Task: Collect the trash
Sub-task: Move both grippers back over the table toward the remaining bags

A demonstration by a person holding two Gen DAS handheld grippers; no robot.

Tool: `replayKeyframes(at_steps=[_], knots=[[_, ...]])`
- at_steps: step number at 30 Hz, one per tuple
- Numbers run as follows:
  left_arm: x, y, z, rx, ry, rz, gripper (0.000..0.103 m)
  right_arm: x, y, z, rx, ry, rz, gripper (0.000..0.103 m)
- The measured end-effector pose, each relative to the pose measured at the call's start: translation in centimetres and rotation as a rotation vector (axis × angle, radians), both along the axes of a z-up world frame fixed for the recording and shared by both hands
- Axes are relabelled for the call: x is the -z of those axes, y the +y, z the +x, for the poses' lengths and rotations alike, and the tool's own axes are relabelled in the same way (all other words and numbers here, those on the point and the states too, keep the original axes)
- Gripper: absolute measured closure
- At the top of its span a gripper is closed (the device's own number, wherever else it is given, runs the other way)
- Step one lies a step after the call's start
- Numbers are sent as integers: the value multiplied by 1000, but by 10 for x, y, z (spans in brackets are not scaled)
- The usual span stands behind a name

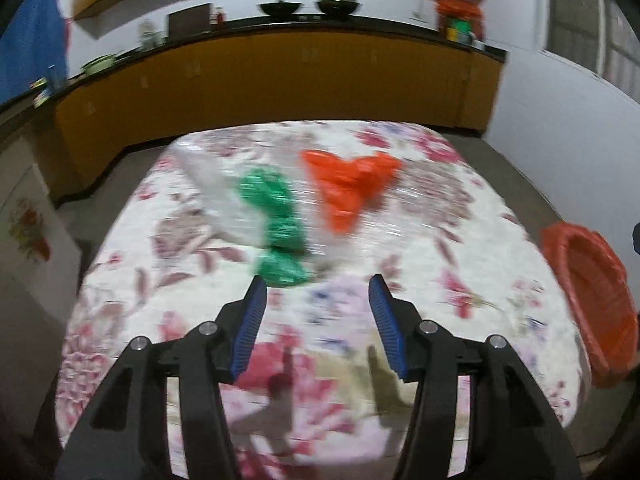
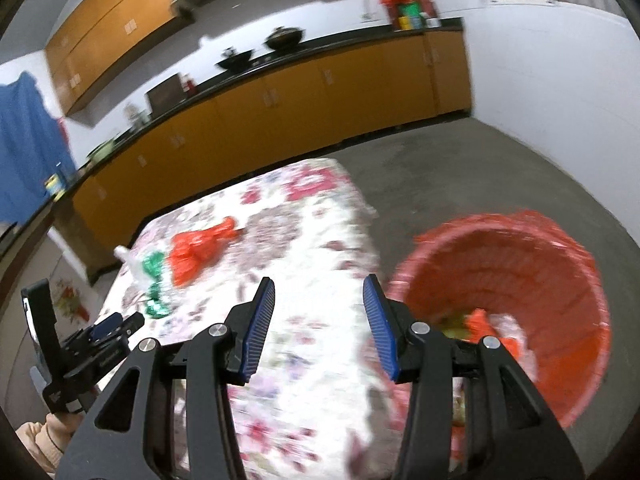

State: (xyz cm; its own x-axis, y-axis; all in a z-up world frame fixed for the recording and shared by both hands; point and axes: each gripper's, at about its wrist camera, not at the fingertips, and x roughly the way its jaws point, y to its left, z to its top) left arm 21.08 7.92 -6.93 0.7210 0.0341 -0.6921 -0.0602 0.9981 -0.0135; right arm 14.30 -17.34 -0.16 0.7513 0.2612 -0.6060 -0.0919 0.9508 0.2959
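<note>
Writing on green wrapper (image 1: 276, 224) and orange bag (image 1: 348, 186) is blurred, unreadable.

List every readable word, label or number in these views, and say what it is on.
None can be read.
Colourful containers on the far counter: labels too small and blurred.
Picture on the white cabinet: flowers only, no legible text.
Left gripper body in the right wrist view: marking too blurred.

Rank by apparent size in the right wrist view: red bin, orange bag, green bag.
1. red bin, though it sits nearest the camera.
2. orange bag.
3. green bag, smallest; blur softens its edges.
</note>
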Motion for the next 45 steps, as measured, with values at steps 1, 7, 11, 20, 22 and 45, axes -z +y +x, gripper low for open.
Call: replayKeyframes(at_steps=[1, 7, 11, 20, 22, 45], knots=[[-1, 9, -1, -22, -7, 0, 47, -1, 9, 3, -19, 0, 1, 56], [-2, 52, -6, -117, -35, -13, 46, -3, 82, 44, -151, 9, -12, 56], [0, 75, -5, -170, -42, -39, 46, 5, 122, 75, -185, 20, -15, 56], [6, 108, 10, -215, -42, -64, 46, 42, 173, 137, -170, 68, -45, 56], [8, 112, 13, -217, -41, -65, 46, 53, 179, 151, -157, 96, -30, 56], [21, 68, 51, -78, 1, -114, 47, 50, 102, 122, -84, 61, -16, 76]])
